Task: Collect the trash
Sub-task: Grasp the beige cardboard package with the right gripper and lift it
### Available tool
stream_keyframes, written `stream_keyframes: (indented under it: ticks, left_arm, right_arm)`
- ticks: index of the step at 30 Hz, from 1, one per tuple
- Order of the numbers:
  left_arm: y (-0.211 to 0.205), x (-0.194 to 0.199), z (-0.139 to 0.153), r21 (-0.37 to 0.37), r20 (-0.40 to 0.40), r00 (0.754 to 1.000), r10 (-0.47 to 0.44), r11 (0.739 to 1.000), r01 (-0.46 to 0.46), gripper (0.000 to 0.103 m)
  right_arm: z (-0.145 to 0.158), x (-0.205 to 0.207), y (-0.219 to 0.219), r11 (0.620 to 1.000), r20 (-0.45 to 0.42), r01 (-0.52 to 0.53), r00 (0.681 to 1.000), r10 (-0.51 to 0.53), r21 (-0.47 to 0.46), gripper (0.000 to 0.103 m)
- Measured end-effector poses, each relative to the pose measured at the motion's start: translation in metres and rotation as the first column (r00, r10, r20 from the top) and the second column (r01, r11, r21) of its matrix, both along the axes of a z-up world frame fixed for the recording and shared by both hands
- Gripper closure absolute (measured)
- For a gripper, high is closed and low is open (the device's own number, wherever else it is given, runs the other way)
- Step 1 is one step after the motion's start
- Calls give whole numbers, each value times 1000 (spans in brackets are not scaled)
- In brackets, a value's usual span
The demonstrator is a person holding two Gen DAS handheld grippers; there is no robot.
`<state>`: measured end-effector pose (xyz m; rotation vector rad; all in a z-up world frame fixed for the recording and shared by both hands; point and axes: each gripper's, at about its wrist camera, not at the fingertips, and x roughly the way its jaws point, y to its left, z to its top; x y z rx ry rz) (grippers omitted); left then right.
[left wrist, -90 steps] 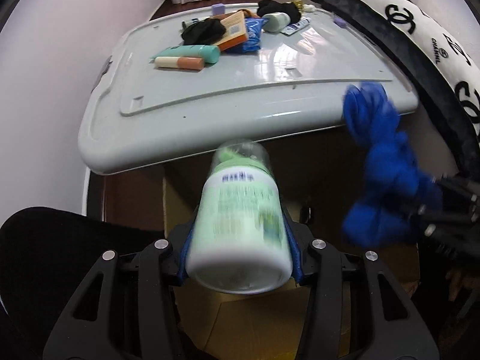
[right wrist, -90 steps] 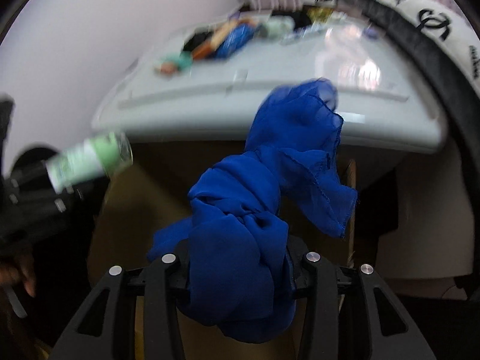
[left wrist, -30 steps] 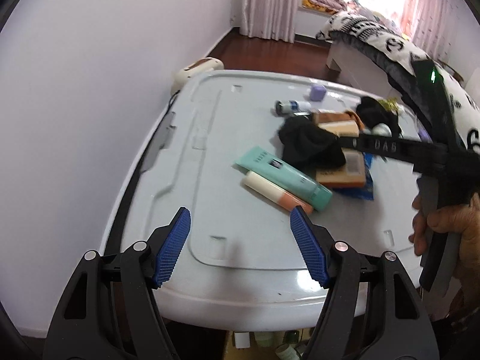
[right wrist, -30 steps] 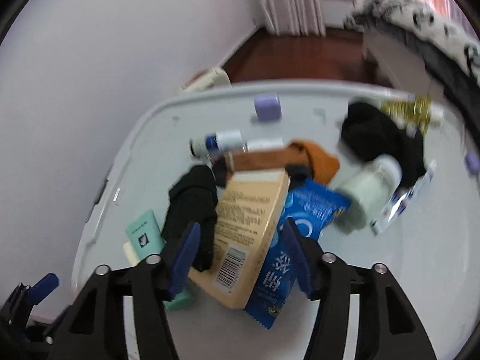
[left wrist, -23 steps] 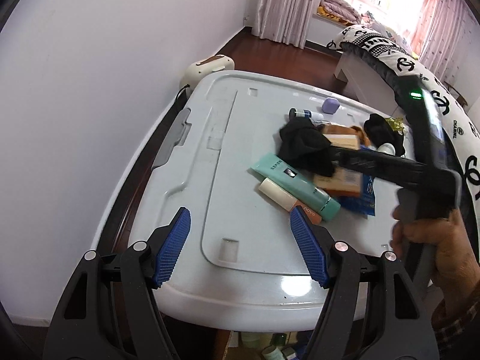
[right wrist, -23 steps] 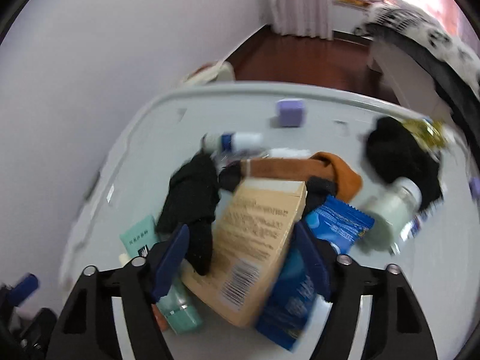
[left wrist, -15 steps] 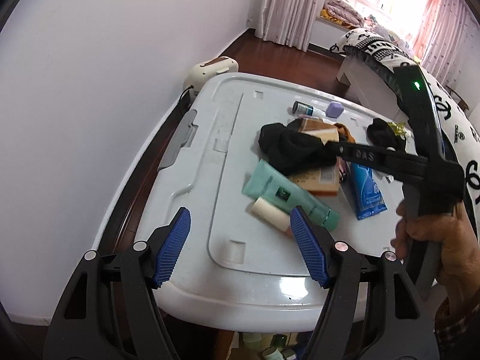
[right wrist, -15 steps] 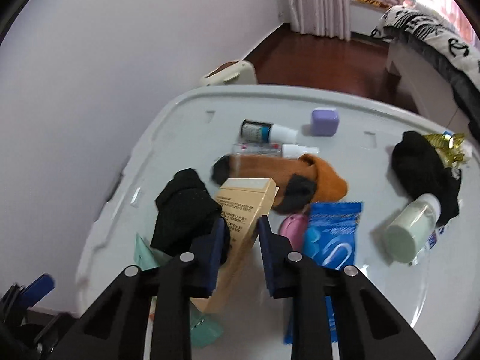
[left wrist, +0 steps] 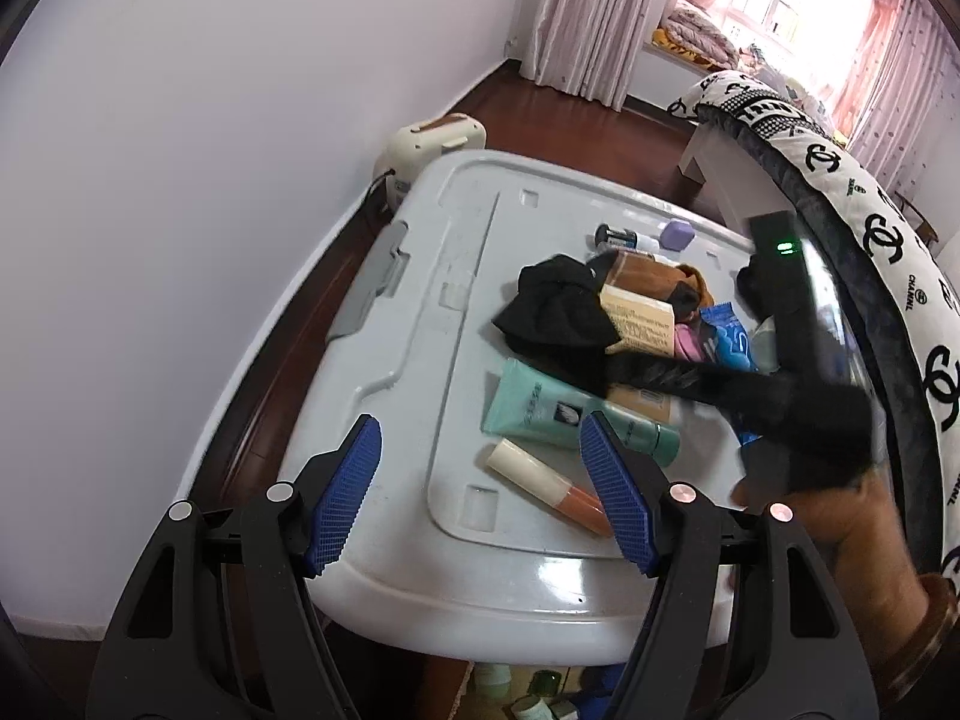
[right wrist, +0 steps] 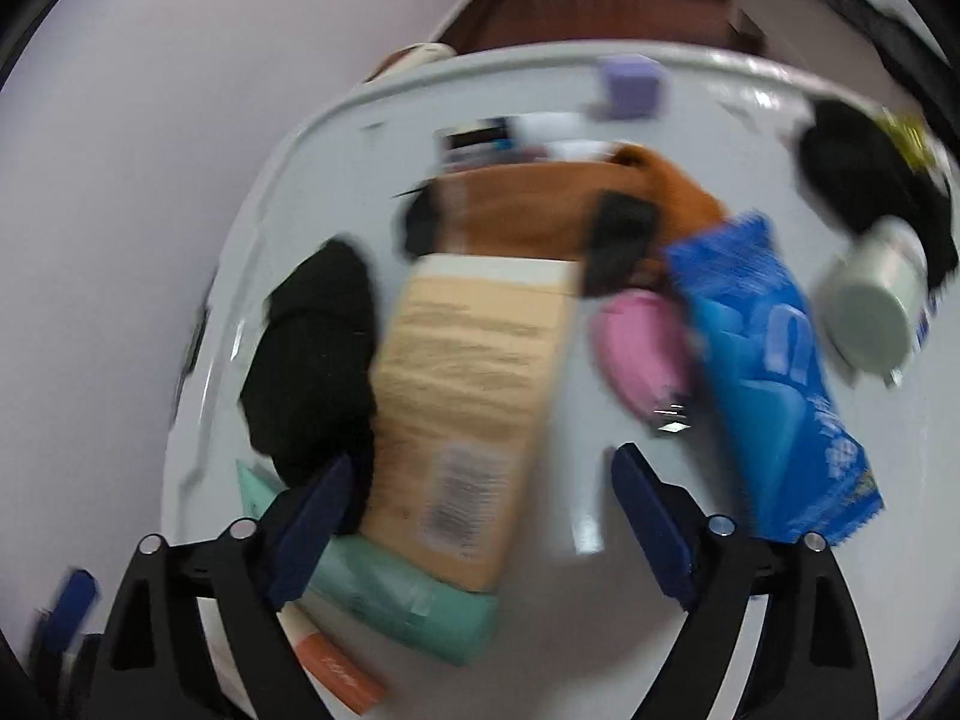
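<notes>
Pale grey plastic forms the large storage-bin lid [left wrist: 420,396] on which the clutter is spread. From the left wrist view, the left gripper [left wrist: 480,495] is seen over the near edge of the lid with its blue-padded fingers [left wrist: 345,492] set fairly wide and nothing between them. Just beyond its right pad a mint-green squeeze tube [left wrist: 558,414] lies flat, and beside it, nearer, a slim cream-and-orange tube [left wrist: 546,489] lies along the same slant.

Farther in, a crumpled black cloth [left wrist: 561,315] is heaped against a beige cardboard box [left wrist: 639,321] with printed text. To the right of the box lie a pink oval object [right wrist: 642,351] and a shiny blue foil packet [right wrist: 774,384]; behind them an orange-brown sock [right wrist: 540,210] is stretched across. A small lilac cube [right wrist: 630,87] stands near the far rim, and a pale green bottle [right wrist: 870,315] lies on its side at the far right, touching a second black cloth [right wrist: 864,168].

The right gripper [right wrist: 477,510] (held by a hand [left wrist: 840,546] at the right of the left view) is pointed down over the box, its jaws opening wide. The near end of the box appears to lie between the pads without being pressed, though the blur leaves contact uncertain.
</notes>
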<state>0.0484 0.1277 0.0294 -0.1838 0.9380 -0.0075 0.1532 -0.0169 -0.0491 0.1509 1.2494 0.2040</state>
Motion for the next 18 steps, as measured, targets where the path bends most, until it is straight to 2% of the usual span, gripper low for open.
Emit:
stream_keyframes:
  ticks: [3,5,9,10,11,13,18]
  left_arm:
    - [3,0,1,2,4,1000,8,1000,-8,35]
    - [6,0,0,-12,-3,1000,10,1000,-10,35]
    - [7,-1,1,-15,-1,1000,6,1000,-6,35]
    - [8,-1,1,-14,0,1000,5,1000,-5,35]
    - [8,-1,1,-15,0,1000,4,1000,-4,35]
    - [11,-1,1,-21,-1,1000,8,1000,-8,35]
    - [12,-1,0,-25,1,1000,11,1000,-11,35]
  right_arm:
    - [-4,-6,34,992,25,-78,996,81,-100,9]
    - [-7,-4,44,987,34,-71,996,77,-146,6]
    - [-9,9,43,989,49,-23,998,30,-148,6]
    - [-9,12,42,989,59,-36,997,45,-147,8]
    - [-8,12,40,988,75,-52,995,63,-148,20]
    - [-3,18,34,986,88,-78,992,92,-146,28]
    - [6,4,15,990,113,-82,989,95,-119,33]
